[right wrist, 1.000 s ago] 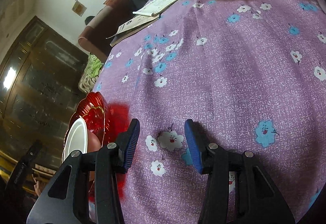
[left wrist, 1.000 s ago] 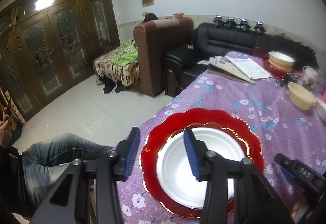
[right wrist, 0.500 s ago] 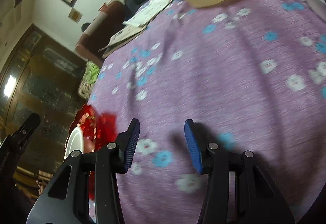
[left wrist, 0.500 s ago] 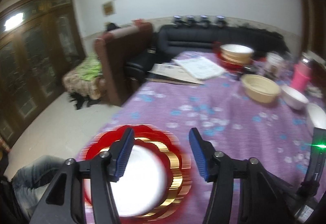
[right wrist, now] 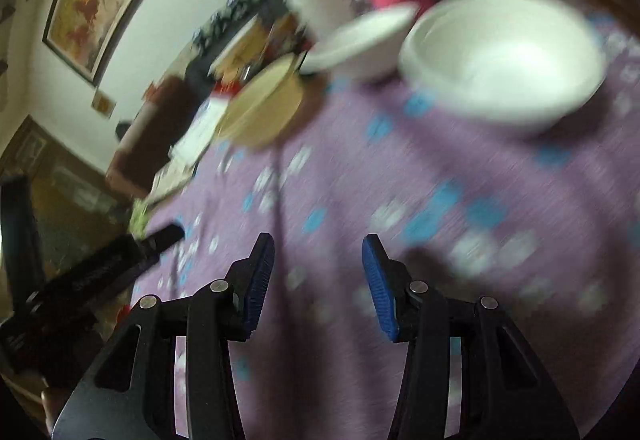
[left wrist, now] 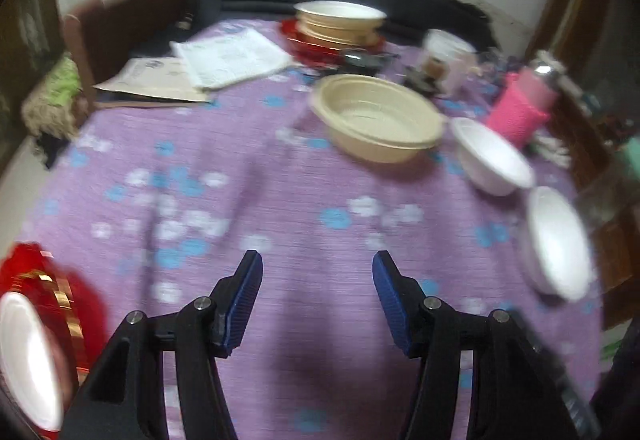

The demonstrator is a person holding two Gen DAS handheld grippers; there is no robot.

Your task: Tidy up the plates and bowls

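Table: the purple flowered cloth (left wrist: 312,176) fills most of what I see from both wrists; everything below stands on it.
Papers: a spread of printed sheets (left wrist: 208,64) lies at the far left corner of the cloth, near the sofa.
Red plate near me: a scalloped red plate with a gold band (left wrist: 60,300) sits at the lower left edge of my left view, with a white plate (left wrist: 28,356) resting in it; both are blurred.
Far stack: a cream bowl (left wrist: 340,18) sits on a red plate (left wrist: 316,48) at the far end of the table.
Cream bowl: a wide, empty cream bowl (left wrist: 378,118) stands by itself mid-table, ahead of my left gripper and a little right.
White bowls: one white bowl (left wrist: 490,156) is just right of the cream one, and a second white bowl (left wrist: 558,240) lies nearer me along the right edge; in my right view that nearer bowl (right wrist: 500,56) looms ahead and to the right.
Pink cup: a pink sleeved cup (left wrist: 524,108) stands behind the white bowls.
My left gripper (left wrist: 318,300): fingers spread wide, nothing between them, poised above bare cloth.
My right gripper (right wrist: 318,282): likewise spread apart and empty, above bare cloth short of the near white bowl.
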